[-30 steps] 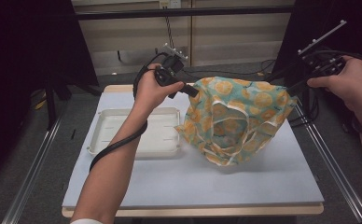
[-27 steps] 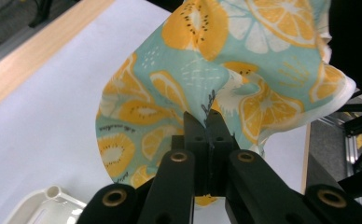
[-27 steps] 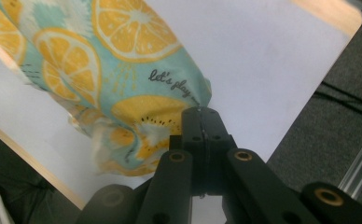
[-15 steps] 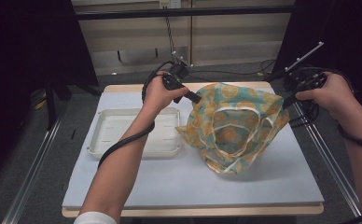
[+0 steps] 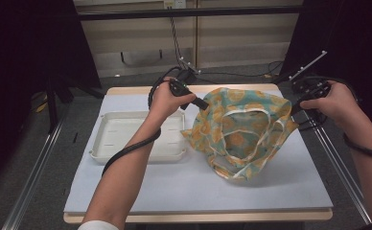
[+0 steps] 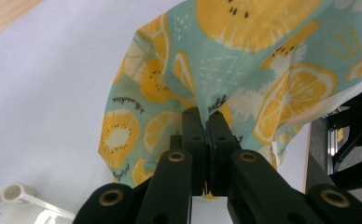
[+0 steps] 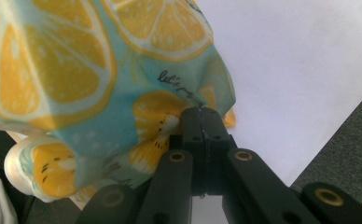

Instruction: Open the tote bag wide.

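I can spot small black handwritten-style lettering printed on the lemon-patterned cloth (image 6: 244,70) — too small and creased for me to read a single word, in either gripper view.

high view overhead facing forward, gripper views close, sharing bag (image 5: 244,129)

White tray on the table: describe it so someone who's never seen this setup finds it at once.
Start at the table with its pale sheet. On its left half, left of the lemon-print cloth bag that both grippers pinch, lies the white tray. It is shallow, rectangular and rigid with a raised rim and nothing in it, the one plain white thing beside the patterned fabric.
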Demonstrator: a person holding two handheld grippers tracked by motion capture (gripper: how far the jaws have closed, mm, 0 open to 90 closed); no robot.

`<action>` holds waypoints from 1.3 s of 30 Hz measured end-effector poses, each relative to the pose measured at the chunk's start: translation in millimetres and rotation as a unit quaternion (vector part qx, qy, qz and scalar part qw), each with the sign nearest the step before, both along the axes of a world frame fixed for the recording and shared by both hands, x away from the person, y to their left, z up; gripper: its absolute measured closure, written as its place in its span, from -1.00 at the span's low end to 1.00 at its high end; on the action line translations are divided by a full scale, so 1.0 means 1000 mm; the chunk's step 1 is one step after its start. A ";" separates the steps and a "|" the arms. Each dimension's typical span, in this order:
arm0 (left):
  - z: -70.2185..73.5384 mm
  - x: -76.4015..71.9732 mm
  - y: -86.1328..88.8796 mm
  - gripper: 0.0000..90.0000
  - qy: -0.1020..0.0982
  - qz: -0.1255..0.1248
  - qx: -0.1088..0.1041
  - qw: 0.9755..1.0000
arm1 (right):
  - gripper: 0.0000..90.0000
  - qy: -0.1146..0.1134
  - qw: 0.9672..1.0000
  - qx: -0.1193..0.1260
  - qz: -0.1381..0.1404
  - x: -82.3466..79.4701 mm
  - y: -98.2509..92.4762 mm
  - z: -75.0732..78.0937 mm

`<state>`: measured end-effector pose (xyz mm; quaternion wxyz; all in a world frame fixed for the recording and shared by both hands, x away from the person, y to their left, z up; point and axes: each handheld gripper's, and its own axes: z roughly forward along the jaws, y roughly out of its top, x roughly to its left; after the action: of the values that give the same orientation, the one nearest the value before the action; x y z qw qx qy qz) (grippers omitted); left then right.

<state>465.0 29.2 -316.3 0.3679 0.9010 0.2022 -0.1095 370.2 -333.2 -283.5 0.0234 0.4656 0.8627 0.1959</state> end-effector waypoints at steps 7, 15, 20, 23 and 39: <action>0.003 -0.003 0.003 0.97 -0.006 0.003 -0.004 1.000 | 0.69 -0.015 1.000 -0.021 -0.004 -0.008 -0.002 0.014; 0.007 -0.007 0.003 0.99 -0.011 0.000 -0.001 1.000 | 0.25 -0.044 0.999 -0.020 -0.004 -0.020 -0.005 0.040; 0.007 -0.010 0.003 0.99 -0.015 0.000 0.000 1.000 | 0.15 -0.056 0.998 -0.020 0.003 -0.027 -0.001 0.049; 0.009 -0.012 0.004 1.00 -0.017 0.001 0.000 1.000 | 0.10 -0.054 0.998 -0.018 0.014 -0.029 0.004 0.050; 0.013 -0.010 0.004 1.00 -0.019 0.006 0.002 1.000 | 0.47 -0.075 0.996 -0.027 0.049 -0.017 0.026 0.054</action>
<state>454.6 33.0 -303.0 0.3707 0.9023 0.2007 -0.0901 353.4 -306.9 -229.1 0.0912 0.4059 0.8853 0.2078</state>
